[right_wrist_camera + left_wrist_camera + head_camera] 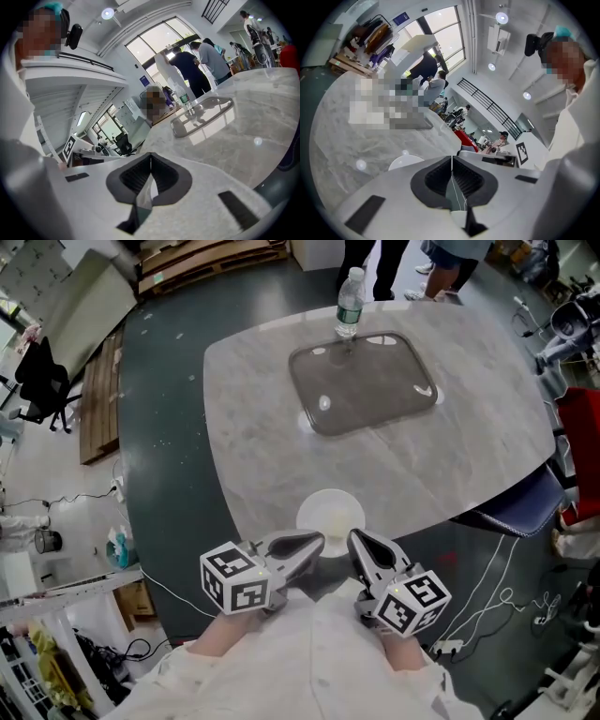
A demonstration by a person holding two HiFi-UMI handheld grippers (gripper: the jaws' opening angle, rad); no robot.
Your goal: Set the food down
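The white dish (330, 513) sits at the table's (469, 456) near edge, just ahead of your tongs and between their tips; whether it holds food can't be told. Your left tongs (311, 542) and right tongs (360, 540) are both closed, gripping nothing

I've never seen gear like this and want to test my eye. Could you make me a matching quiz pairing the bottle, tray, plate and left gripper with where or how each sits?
Things:
1. water bottle
2. tray
3. white plate
4. left gripper

Places or states:
A. at the near edge of the table
B. jaws together, nothing between them
C. upright by the tray's far rim
D. grey, lying flat mid-table

Pairs: 1-C, 2-D, 3-A, 4-B
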